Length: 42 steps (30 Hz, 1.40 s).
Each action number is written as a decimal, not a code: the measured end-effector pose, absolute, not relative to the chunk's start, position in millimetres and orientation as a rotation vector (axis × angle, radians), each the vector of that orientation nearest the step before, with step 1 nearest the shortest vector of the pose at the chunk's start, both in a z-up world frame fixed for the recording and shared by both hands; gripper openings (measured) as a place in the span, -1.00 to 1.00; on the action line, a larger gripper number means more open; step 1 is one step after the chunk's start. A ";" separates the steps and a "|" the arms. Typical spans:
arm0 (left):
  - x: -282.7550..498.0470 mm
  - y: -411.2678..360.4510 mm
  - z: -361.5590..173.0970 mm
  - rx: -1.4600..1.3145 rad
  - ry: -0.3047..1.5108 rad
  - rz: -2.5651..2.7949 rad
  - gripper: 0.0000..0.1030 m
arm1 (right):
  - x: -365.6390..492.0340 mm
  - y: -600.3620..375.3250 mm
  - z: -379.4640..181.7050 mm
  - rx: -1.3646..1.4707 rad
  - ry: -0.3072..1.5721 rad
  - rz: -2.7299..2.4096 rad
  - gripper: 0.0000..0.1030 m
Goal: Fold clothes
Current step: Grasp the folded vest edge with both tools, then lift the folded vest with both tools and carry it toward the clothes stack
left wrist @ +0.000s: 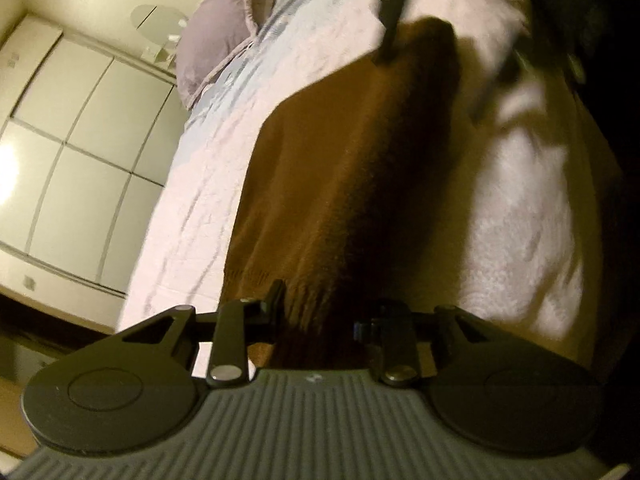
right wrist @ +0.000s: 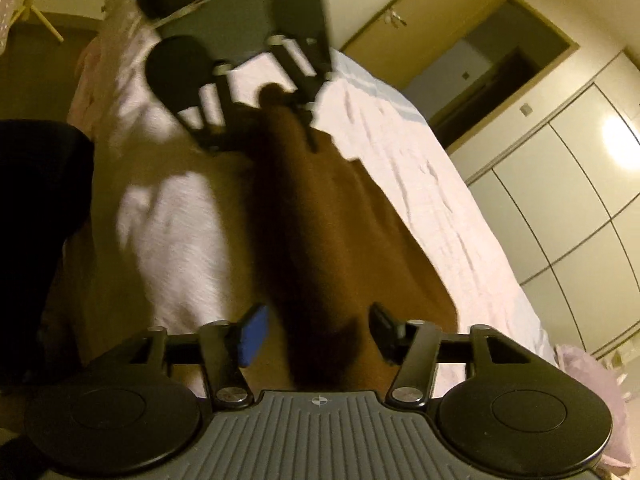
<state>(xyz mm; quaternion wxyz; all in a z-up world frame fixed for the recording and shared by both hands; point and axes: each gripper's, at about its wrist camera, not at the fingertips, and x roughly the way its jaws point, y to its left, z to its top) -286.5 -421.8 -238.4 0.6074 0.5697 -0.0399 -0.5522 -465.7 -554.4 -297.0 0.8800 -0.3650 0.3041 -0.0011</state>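
Note:
A brown knitted garment (left wrist: 340,168) hangs stretched between my two grippers above a bed with a pale sheet (left wrist: 208,184). My left gripper (left wrist: 320,316) is shut on one end of the brown cloth. In the right wrist view my right gripper (right wrist: 316,332) holds the other end of the brown garment (right wrist: 332,232) between its fingers, a blue pad (right wrist: 254,334) on the left one. The left gripper (right wrist: 266,120) shows at the far end of the cloth. The right gripper (left wrist: 390,28) shows blurred at the top of the left wrist view.
A lilac pillow (left wrist: 212,48) lies at the head of the bed. White wardrobe doors (left wrist: 80,152) stand beside the bed and show in the right wrist view (right wrist: 568,200). A white fluffy cloth (right wrist: 180,240) lies under the brown garment. A dark doorway (right wrist: 492,76) is beyond the bed.

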 end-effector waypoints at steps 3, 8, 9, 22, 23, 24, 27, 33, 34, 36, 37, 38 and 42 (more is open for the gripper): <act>-277.9 -425.8 -223.6 1.247 -0.021 -1.309 -0.47 | -450.6 -548.2 -313.2 -0.791 0.608 -0.028 0.09; -279.3 -427.9 -215.1 1.230 -0.021 -1.308 -0.44 | -438.4 -559.7 -343.5 -0.991 0.634 -0.139 0.08; -279.7 -427.7 -218.2 1.237 -0.028 -1.300 -0.42 | -440.9 -563.4 -346.2 -1.009 0.636 -0.152 0.04; -302.8 -441.5 -264.6 1.585 -0.299 -1.131 -0.52 | -451.0 -576.6 -310.4 -0.955 0.647 -0.120 -0.47; -298.6 -445.8 -256.9 1.582 -0.271 -1.157 -0.53 | -451.8 -579.1 -301.6 -0.949 0.642 -0.104 -0.47; -292.4 -449.9 -247.4 1.573 -0.240 -1.183 -0.54 | -451.5 -583.7 -289.5 -0.927 0.638 -0.083 -0.47; -271.5 -462.8 -217.6 1.536 -0.160 -1.257 -0.55 | -441.0 -598.8 -260.5 -0.906 0.626 -0.039 -0.48; -220.1 -504.5 -167.6 1.467 -0.012 -1.372 -0.58 | -406.0 -628.3 -212.4 -0.861 0.643 0.048 -0.50; -214.1 -510.6 -163.4 1.469 0.002 -1.390 -0.59 | -402.9 -630.9 -204.3 -0.854 0.649 0.060 -0.50; -210.5 -513.1 -154.8 1.462 0.045 -1.420 -0.60 | -394.3 -636.4 -191.6 -0.830 0.674 0.079 -0.51; -208.7 -514.3 -150.5 1.459 0.066 -1.434 -0.61 | -390.7 -638.7 -184.6 -0.815 0.694 0.090 -0.51; -209.7 -511.5 -144.6 1.453 0.097 -1.449 -0.61 | -388.6 -641.1 -176.6 -0.793 0.724 0.104 -0.52; -220.8 -512.7 -106.1 1.454 0.189 -1.519 -0.63 | -381.7 -650.4 -136.6 -0.730 0.848 0.162 -0.54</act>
